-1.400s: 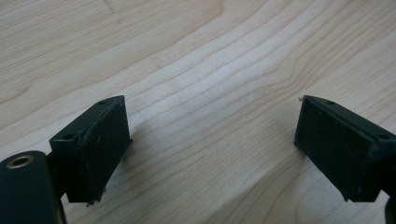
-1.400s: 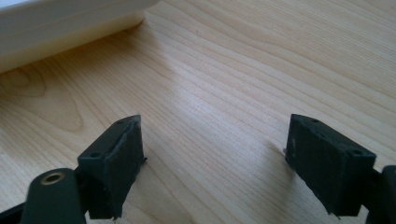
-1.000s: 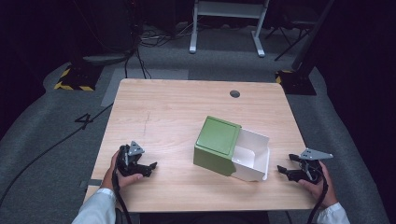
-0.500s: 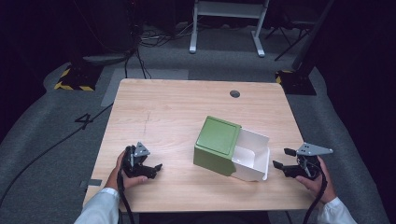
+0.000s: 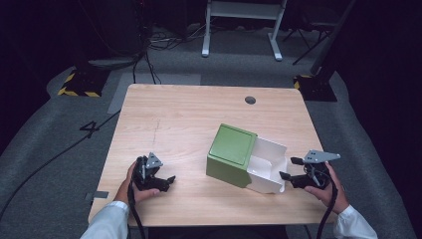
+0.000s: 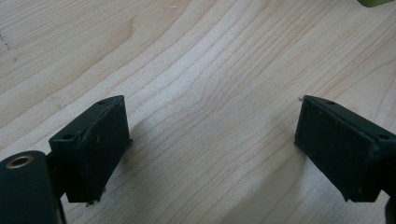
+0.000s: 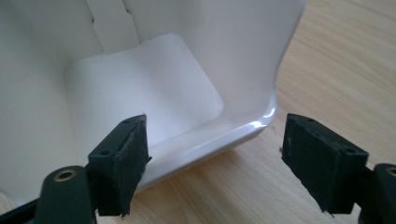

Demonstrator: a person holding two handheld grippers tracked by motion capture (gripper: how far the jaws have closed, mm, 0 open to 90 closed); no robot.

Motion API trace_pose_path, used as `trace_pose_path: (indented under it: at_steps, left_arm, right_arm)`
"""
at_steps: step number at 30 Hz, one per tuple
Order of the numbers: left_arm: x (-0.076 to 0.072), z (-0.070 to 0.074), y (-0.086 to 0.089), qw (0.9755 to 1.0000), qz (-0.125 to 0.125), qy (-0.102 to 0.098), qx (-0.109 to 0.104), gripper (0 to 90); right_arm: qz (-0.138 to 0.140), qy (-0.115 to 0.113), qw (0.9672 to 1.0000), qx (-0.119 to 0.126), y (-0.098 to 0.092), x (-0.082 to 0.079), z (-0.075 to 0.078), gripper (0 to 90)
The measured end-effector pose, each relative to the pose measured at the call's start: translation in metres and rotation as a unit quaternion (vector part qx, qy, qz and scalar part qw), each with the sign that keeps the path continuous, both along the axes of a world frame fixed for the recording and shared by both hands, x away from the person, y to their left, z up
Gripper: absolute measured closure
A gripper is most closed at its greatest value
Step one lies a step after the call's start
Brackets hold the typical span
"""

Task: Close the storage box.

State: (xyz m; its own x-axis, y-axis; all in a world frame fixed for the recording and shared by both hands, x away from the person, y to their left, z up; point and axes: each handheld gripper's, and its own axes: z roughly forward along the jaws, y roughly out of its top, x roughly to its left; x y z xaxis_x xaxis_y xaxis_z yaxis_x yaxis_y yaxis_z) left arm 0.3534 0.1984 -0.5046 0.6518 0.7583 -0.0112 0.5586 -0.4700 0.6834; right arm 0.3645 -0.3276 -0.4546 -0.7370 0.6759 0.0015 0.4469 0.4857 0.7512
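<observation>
A green box [image 5: 231,149] lies on its side on the wooden table [image 5: 174,114], its white inside [image 5: 266,169] open to the right. My right gripper [image 5: 288,168] hovers at that open end. In the right gripper view, the right gripper [image 7: 215,154] stands open; its jaws have just been closing a little, and the box's white rim [image 7: 252,126] lies between them untouched. My left gripper [image 5: 168,182] rests near the table's front left, apart from the box. In the left gripper view, the left gripper [image 6: 210,140] is open over bare wood.
A round cable hole [image 5: 250,100] sits near the table's far edge. A white metal stand [image 5: 239,10] and cables lie on the grey floor behind. The table's right edge is just beside my right hand.
My right gripper has moved left and up, closer to the box's open end. The left hand has barely shifted, and the box has not moved.
</observation>
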Motion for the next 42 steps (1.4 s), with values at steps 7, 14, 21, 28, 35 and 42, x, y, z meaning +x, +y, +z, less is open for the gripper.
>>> trace_pose_path:
  at_steps: [7,14,21,28,35,42]
  left_arm:
    - [0.000,0.000,-0.001,1.0000,-0.001,-0.001,0.000,10.3]
    - [0.000,0.000,-0.003,1.0000,-0.002,0.000,0.000,10.3]
    - [0.001,0.000,-0.013,0.9998,-0.018,-0.001,0.002,10.3]
    - [0.001,0.000,-0.017,0.9998,-0.020,0.001,-0.002,10.3]
    - [0.001,0.000,-0.018,0.9997,-0.024,0.002,-0.002,10.3]
    - [0.002,0.000,-0.018,0.9996,-0.029,0.000,0.000,10.3]
  right_arm:
    - [-0.013,0.028,0.9995,0.010,0.006,0.004,-0.012,17.5]
    - [-0.035,0.026,0.9990,-0.001,0.013,0.006,-0.016,17.4]
    - [-0.035,0.016,0.9992,-0.015,0.024,0.011,-0.016,22.3]
    - [-0.038,0.012,0.9991,-0.017,0.035,0.018,-0.017,24.3]
    - [-0.029,0.009,0.9992,-0.025,0.052,0.027,-0.015,34.5]
    - [-0.033,-0.005,0.9988,-0.035,0.063,0.036,-0.012,43.2]
